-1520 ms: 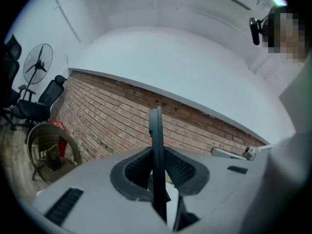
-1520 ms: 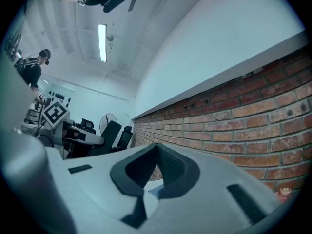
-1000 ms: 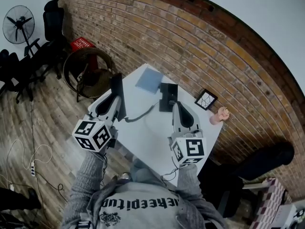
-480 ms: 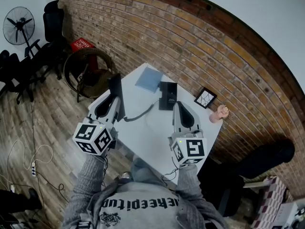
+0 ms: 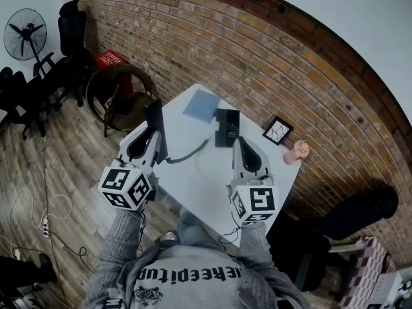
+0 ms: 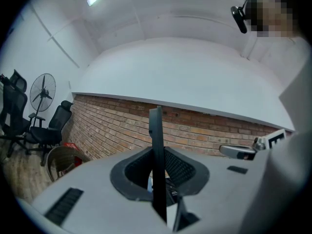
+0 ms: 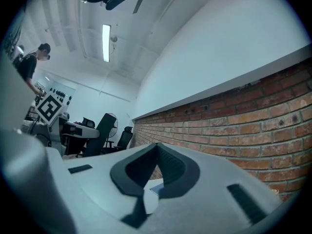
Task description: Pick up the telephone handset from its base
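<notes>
The black telephone handset (image 5: 154,114) stands on edge above the table's left edge, and my left gripper (image 5: 156,136) is shut on it. In the left gripper view the handset (image 6: 156,130) rises as a thin dark slab between the pads of the left gripper (image 6: 157,156). A dark cord (image 5: 190,152) runs from the handset to the black base (image 5: 226,128), which lies on the white table (image 5: 199,185) near the brick wall. My right gripper (image 5: 239,143) hovers just short of the base, shut with nothing in it; the right gripper (image 7: 156,147) shows its tips meeting.
A blue pad (image 5: 201,106) lies left of the base. A small picture frame (image 5: 278,134) and a pink object (image 5: 296,154) sit at the table's right end. A round wicker chair (image 5: 119,95), a fan (image 5: 24,34) and office chairs (image 5: 71,24) stand to the left.
</notes>
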Action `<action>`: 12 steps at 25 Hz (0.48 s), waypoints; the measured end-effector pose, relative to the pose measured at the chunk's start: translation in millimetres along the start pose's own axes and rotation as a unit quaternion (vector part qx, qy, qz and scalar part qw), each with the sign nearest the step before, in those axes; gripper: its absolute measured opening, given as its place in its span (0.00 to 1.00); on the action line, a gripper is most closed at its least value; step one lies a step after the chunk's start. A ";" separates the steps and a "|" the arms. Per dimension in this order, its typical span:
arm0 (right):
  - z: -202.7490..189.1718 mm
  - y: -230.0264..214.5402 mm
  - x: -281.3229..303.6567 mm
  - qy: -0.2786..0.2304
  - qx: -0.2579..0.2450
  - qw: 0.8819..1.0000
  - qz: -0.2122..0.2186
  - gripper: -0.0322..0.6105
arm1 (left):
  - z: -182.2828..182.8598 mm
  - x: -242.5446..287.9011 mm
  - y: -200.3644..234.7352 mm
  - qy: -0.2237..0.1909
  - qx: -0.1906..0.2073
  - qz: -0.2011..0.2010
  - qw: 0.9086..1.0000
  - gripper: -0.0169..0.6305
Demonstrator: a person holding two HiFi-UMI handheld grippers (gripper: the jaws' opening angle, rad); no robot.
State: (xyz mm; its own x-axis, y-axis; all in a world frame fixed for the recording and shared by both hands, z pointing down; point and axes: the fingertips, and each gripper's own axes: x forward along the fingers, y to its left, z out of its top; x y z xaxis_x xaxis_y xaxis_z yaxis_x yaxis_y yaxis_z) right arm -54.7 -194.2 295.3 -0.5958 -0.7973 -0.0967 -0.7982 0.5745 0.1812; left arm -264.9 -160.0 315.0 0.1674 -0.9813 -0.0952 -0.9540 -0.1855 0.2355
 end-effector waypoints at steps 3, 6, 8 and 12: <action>1.8 2.4 0.5 0.002 -0.001 1.000 0.004 0.06 | 0.3 -1.1 -0.1 0.002 0.003 0.002 1.000 0.14; 2.7 4.9 1.6 0.001 -0.003 1.000 0.006 0.06 | 2.1 -2.4 1.1 -0.001 0.004 0.002 1.000 0.14; 1.3 5.0 1.3 0.000 -0.002 1.000 0.003 0.06 | 3.4 -3.3 1.1 -0.003 0.004 0.001 1.000 0.14; 1.0 6.4 -0.2 -0.001 -0.001 1.000 0.001 0.06 | 4.4 -5.0 -1.0 -0.004 0.010 -0.002 1.000 0.14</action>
State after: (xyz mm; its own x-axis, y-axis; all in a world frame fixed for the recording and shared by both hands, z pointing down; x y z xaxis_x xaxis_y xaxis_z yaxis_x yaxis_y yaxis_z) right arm -59.8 -190.2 295.5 -0.5975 -0.7957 -0.0991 -0.7969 0.5754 0.1840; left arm -265.8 -154.6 310.9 0.1697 -0.9800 -0.1035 -0.9578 -0.1887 0.2166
